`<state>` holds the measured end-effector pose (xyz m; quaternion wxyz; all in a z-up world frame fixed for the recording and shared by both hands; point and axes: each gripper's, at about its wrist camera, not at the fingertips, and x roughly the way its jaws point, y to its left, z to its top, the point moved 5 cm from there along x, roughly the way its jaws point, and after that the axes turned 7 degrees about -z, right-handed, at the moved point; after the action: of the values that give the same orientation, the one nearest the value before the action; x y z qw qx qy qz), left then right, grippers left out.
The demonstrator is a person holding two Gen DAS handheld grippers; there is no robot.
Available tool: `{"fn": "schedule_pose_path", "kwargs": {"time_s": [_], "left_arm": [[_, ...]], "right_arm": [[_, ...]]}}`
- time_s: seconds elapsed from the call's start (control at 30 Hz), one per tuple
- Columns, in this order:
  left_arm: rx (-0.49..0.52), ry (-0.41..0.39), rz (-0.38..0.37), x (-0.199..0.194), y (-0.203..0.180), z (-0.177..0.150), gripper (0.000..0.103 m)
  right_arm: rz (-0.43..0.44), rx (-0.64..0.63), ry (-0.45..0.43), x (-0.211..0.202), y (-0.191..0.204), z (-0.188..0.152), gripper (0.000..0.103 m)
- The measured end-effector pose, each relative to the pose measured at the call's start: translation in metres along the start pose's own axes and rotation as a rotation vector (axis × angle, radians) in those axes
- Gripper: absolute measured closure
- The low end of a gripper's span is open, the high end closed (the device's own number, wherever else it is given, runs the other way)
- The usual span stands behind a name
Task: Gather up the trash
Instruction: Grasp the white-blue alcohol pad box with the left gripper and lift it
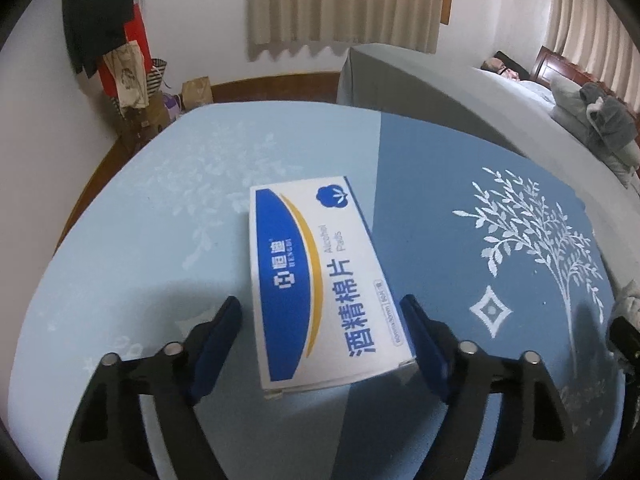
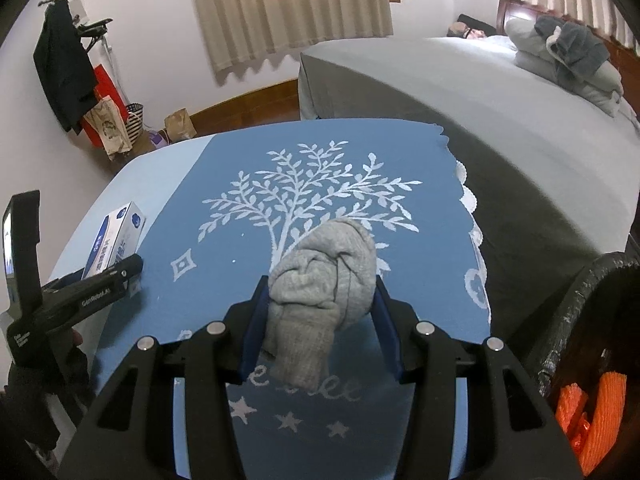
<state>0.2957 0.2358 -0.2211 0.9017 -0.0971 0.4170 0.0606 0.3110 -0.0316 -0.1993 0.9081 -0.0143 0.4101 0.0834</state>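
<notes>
Right gripper [image 2: 320, 316] pinches a balled grey knit sock [image 2: 326, 284]; beside the blue tree-print tablecloth [image 2: 248, 168], left gripper [image 1: 320, 340], spread, straddles a white-and-blue cardboard alcohol-pad box [image 1: 316, 280], likely next to close.

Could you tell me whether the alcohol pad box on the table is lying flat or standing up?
Lying flat: the alcohol pad box rests on its broad face, printed top upward, between the open left gripper's fingers.

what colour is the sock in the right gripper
Grey knit sock, clearest in the right wrist view.
</notes>
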Motion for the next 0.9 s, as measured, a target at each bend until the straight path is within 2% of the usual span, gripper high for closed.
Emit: {"fn": "schedule_pose_path", "kwargs": {"time_s": [0.07,0.23,0.67,0.9], "left_arm": [[-0.001,-0.007,0.002,-0.001,0.0,0.0,0.043],[0.009,-0.029,-0.025,-0.011,0.0,-0.002,0.047],[0.039,-0.094,-0.072,-0.066,-0.029,-0.007,0.048],[0.076,-0.137,-0.098,-0.1,-0.056,-0.006,0.048]], "right_arm": [[0.005,-0.001,0.001,-0.001,0.002,-0.001,0.056],[0.02,-0.028,-0.013,-0.009,0.009,-0.001,0.056],[0.067,-0.029,-0.056,-0.046,0.008,0.003,0.056],[0.069,-0.051,-0.113,-0.079,0.004,0.007,0.056]]}}
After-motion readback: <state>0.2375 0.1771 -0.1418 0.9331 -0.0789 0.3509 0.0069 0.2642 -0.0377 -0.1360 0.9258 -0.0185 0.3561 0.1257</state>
